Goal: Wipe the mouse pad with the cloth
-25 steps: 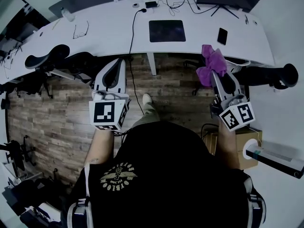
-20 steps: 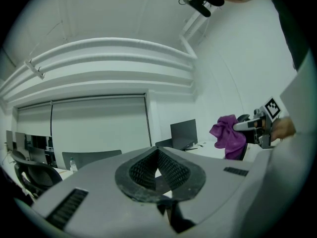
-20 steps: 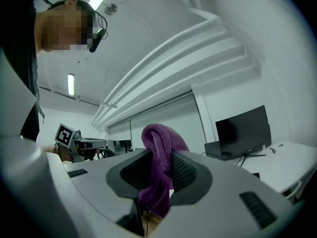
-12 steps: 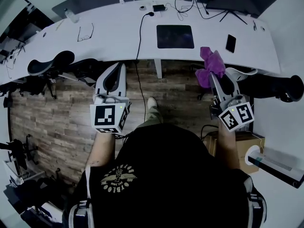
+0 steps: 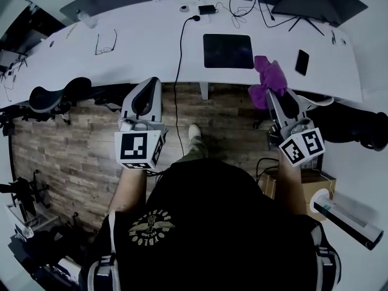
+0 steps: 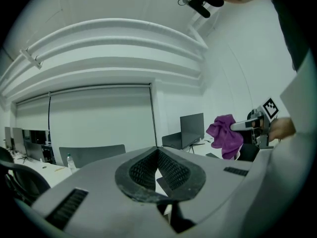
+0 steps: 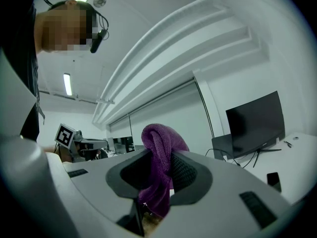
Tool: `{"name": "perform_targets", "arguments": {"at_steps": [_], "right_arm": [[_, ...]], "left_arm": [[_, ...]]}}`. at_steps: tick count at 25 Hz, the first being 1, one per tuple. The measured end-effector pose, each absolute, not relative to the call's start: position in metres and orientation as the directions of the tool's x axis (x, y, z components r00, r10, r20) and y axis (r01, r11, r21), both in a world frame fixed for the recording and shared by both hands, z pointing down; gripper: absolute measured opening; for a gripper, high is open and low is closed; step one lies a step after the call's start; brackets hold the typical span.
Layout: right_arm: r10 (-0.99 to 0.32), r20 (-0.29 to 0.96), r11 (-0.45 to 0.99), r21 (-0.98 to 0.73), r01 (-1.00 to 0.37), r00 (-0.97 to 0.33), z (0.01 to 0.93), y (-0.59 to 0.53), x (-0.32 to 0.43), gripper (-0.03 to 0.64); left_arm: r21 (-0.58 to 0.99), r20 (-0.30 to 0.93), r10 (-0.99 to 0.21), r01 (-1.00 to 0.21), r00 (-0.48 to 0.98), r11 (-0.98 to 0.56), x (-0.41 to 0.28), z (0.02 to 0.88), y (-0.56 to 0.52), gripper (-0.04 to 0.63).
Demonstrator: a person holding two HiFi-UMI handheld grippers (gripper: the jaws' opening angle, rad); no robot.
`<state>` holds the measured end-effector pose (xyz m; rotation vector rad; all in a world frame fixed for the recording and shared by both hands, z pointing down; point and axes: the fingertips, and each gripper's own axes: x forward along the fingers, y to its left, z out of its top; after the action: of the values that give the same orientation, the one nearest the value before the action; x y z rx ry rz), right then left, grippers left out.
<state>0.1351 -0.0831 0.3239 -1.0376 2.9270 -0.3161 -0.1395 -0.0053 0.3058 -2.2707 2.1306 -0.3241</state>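
The dark square mouse pad point(image 5: 228, 51) lies flat on the long white desk point(image 5: 139, 47), straight ahead. My right gripper point(image 5: 272, 94) is shut on a bunched purple cloth point(image 5: 268, 80), which hangs at the desk's near edge, to the right of and short of the pad. In the right gripper view the cloth point(image 7: 161, 167) sits pinched between the pads and bulges above them. My left gripper point(image 5: 147, 85) hovers over the floor before the desk, its pads point(image 6: 171, 170) closed together with nothing between them. The left gripper view shows the cloth point(image 6: 224, 135) off to its right.
On the desk are glasses point(image 5: 105, 42), a phone point(image 5: 302, 62), a bottle point(image 5: 86, 19), a monitor point(image 5: 321, 2) and a cable point(image 5: 179, 41) running off the edge. Office chairs point(image 5: 54, 93) stand at the left and right. A cardboard box point(image 5: 315, 183) sits at my right.
The desk and mouse pad have drawn closer in the head view as both grippers moved forward together. The cloth stays pinched in the right gripper.
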Motion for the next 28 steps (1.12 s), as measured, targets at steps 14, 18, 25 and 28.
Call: {"name": "perform_targets", "arguments": {"at_steps": [14,18,25,28], "right_arm": [[-0.665,0.09,0.719,-0.19,-0.669,-0.741,0.323,-0.15,0.104,0.104],[-0.69,0.085,0.7,-0.178,-0.692,-0.719,0.313,-0.166,0.1,0.104],[-0.714,0.067,0.68,-0.169,-0.714,-0.696,0.3,-0.189,0.076,0.104],[-0.718,0.061,0.675,-0.179,-0.715,-0.693,0.297,-0.191,0.065,0.104]], "left_arm": [[-0.115,0.17,-0.974,-0.978,0.153,-0.173,-0.161,0.319,-0.1,0.002],[-0.113,0.14,-0.972,-0.972,0.19,-0.206,-0.165,0.308,-0.128,0.002],[-0.108,0.131,-0.964,-0.963,0.231,-0.245,-0.19,0.307,-0.157,0.002],[-0.101,0.137,-0.958,-0.959,0.252,-0.266,-0.197,0.312,-0.163,0.003]]}}
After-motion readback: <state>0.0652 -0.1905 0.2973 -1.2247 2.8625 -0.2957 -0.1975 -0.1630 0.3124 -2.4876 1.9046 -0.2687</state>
